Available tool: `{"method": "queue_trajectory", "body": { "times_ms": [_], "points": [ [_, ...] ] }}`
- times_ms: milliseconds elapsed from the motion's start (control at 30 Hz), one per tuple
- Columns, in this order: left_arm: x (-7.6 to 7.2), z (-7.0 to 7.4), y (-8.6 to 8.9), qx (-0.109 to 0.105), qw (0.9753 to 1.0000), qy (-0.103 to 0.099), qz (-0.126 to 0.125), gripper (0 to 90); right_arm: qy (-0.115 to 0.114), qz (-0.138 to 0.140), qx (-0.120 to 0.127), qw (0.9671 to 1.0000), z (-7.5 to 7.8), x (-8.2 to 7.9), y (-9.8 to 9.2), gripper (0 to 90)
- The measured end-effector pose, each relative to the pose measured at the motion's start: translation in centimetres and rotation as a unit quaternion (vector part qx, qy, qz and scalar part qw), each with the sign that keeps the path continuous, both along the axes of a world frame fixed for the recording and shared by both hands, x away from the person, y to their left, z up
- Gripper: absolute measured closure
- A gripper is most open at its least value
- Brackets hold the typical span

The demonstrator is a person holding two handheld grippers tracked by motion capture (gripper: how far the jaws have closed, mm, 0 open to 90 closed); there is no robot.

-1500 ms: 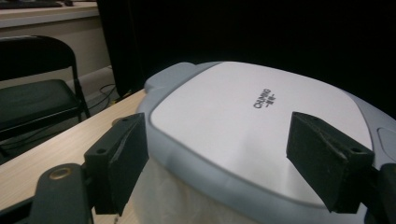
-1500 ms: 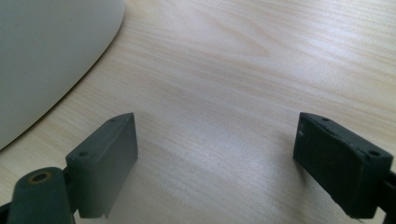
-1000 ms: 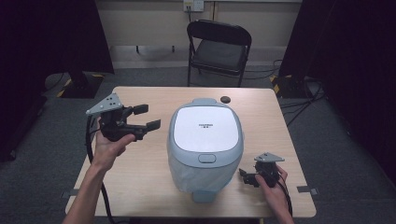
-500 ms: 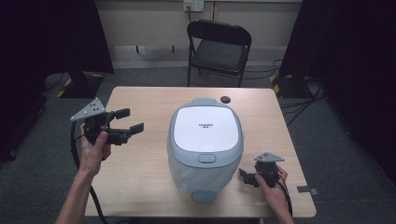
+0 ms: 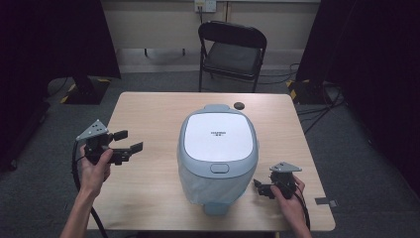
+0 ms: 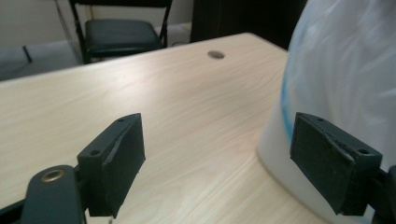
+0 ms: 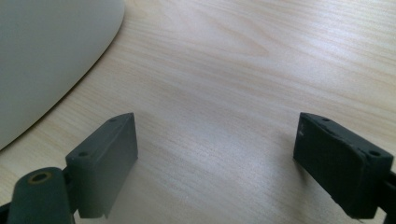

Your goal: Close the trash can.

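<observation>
We hold the left tool [image 5: 130, 141] and right tool [image 5: 259, 187], both released and empty, flanking the lidded bin [image 5: 218, 148] at desk [image 5: 148, 114] centre, seemingly ready for a two-sided approach.

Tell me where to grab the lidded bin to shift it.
Probably both sides of the bin, one gripper each: left gripper from its left, right gripper from its right. The wide, rounded body likely exceeds one pair of open jaws.
</observation>
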State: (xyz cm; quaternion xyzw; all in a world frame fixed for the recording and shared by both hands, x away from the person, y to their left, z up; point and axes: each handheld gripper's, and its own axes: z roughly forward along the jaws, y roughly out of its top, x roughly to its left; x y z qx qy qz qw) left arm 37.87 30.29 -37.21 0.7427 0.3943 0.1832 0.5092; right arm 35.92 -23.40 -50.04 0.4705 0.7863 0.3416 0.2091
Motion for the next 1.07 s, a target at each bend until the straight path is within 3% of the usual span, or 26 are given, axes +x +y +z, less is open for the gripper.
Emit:
{"method": "queue_trajectory", "body": {
  "times_ms": [67, 200, 300, 333, 367, 400, 500, 600, 700, 767, 800, 867, 900, 1067],
  "points": [
    [0.0, -0.3, 0.2, 0.007, 1.0, 0.005, -0.001, 17.5, 0.0, 0.0, 0.0, 1.0, 0.0, 0.0, 0.0, 12.3],
    [-0.3, -2.4, 0.8, 0.029, 0.9992, 0.025, 0.01, 17.7, -0.001, 0.0, -0.001, 1.0, 0.0, 0.0, 0.0, 12.3],
    [-0.6, -4.2, 1.0, 0.029, 0.9985, 0.043, 0.02, 17.8, -0.001, 0.0, -0.001, 1.0, 0.0, 0.0, 0.0, 12.3],
    [-0.6, -4.2, 1.0, 0.029, 0.9985, 0.043, 0.02, 17.8, 0.0, 0.0, 0.0, 1.0, 0.0, 0.0, 0.0, 12.3],
    [-0.8, -5.5, 0.8, 0.051, 0.9969, 0.054, 0.027, 17.8, -0.001, 0.0, -0.001, 1.0, 0.0, 0.0, 0.0, 12.3],
    [-0.9, -6.1, 0.7, 0.059, 0.9962, 0.058, 0.028, 17.8, -0.001, 0.0, -0.001, 1.0, 0.0, 0.0, 0.0, 12.3],
    [-1.0, -7.8, 0.6, 0.065, 0.9942, 0.079, 0.033, 17.8, 0.0, 0.0, 0.0, 1.0, 0.0, 0.0, 0.0, 12.3],
    [-0.8, -9.5, 0.5, 0.096, 0.9895, 0.103, 0.035, 17.9, 0.0, 0.0, 0.0, 1.0, 0.0, 0.0, 0.0, 12.3],
    [-0.8, -10.9, 0.2, 0.128, 0.9832, 0.126, 0.031, 17.8, 0.0, -0.001, 0.0, 1.0, 0.0, 0.0, 0.0, 12.3],
    [-1.0, -11.7, 0.0, 0.131, 0.9824, 0.129, 0.032, 17.8, -0.001, 0.0, -0.001, 1.0, 0.0, 0.0, 0.0, 12.3],
    [-1.1, -12.0, 0.0, 0.143, 0.9802, 0.133, 0.028, 17.6, -0.001, 0.0, -0.001, 1.0, 0.0, 0.0, 0.0, 12.3],
    [-1.6, -12.8, -0.3, 0.149, 0.983, 0.101, 0.039, 14.4, -0.001, 0.0, -0.001, 1.0, 0.0, 0.0, 0.0, 12.3],
    [-1.7, -13.0, -0.3, 0.147, 0.984, 0.094, 0.038, 12.5, -0.001, 0.0, -0.001, 1.0, 0.0, 0.0, 0.0, 12.3],
    [-1.6, -13.1, -0.4, 0.145, 0.9844, 0.093, 0.037, 8.0, -0.001, 0.0, -0.001, 1.0, 0.0, 0.0, 0.0, 12.4]
  ]
}}
